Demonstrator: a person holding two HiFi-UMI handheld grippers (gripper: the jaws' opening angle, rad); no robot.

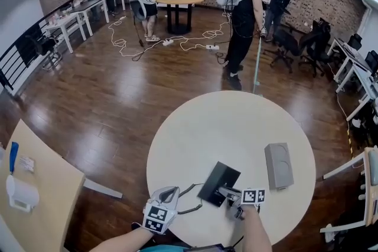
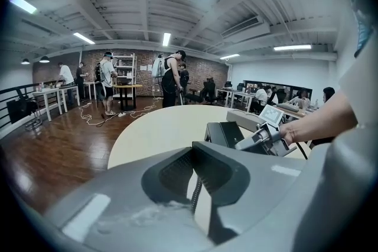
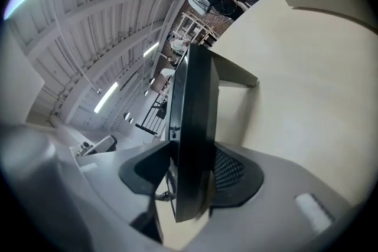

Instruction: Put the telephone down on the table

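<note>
The black telephone (image 1: 219, 181) is tilted on the near part of the round white table (image 1: 236, 121), one edge raised. My right gripper (image 1: 228, 192) is shut on its near edge. In the right gripper view the telephone (image 3: 195, 97) stands edge-on between the pads of my right gripper (image 3: 192, 168). Its coiled cord (image 1: 190, 189) runs left to my left gripper (image 1: 173, 193). In the left gripper view my left gripper (image 2: 192, 156) has its tips closed together, with the cord (image 2: 195, 198) showing in the slit below them. Beyond it are the telephone (image 2: 225, 133) and the right gripper (image 2: 269, 138).
A grey box (image 1: 278, 165) lies on the table's right side. A wooden desk (image 1: 41, 192) stands to the left, and a chair (image 1: 360, 186) to the right. Several people and loose floor cables (image 1: 177, 41) are far behind the table.
</note>
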